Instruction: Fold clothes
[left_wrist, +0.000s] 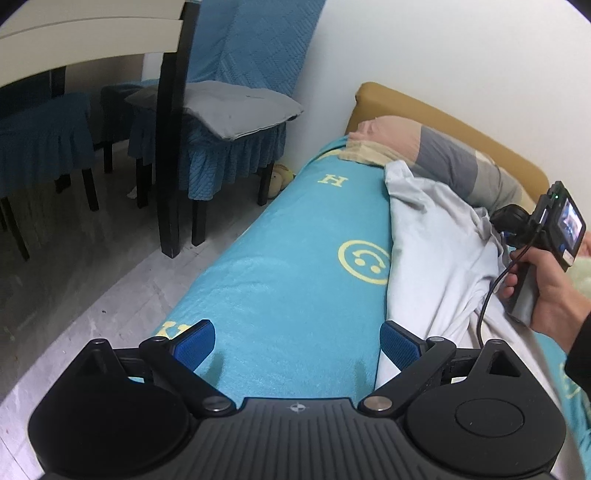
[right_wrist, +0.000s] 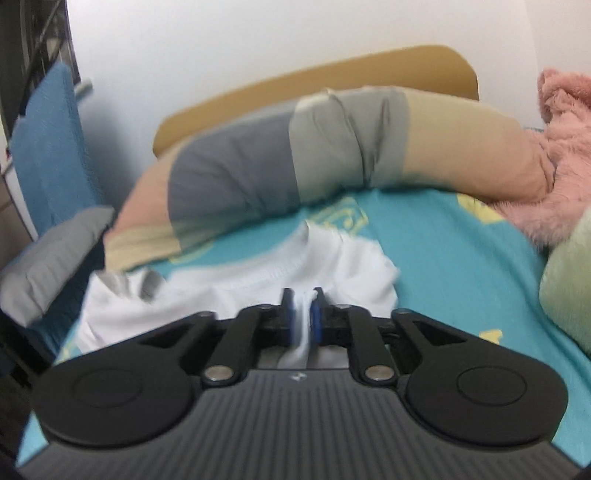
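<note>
A white garment (left_wrist: 436, 251) lies crumpled on the turquoise bed cover (left_wrist: 288, 280). In the right wrist view the garment (right_wrist: 236, 295) shows its ribbed collar facing me. My right gripper (right_wrist: 304, 310) is shut on a fold of this white cloth just behind the collar. The right gripper's body and the hand holding it show in the left wrist view (left_wrist: 543, 254), over the garment's far side. My left gripper (left_wrist: 297, 343) is open and empty, low over the bed cover, with the garment's edge beside its right finger (left_wrist: 400, 345).
A striped pillow (right_wrist: 295, 158) lies against a tan headboard (right_wrist: 317, 81). A pink fluffy blanket (right_wrist: 565, 155) and a pale green one (right_wrist: 569, 280) are at the right. Chairs with blue covers (left_wrist: 207, 147) and a grey cushion (left_wrist: 225, 107) stand left of the bed.
</note>
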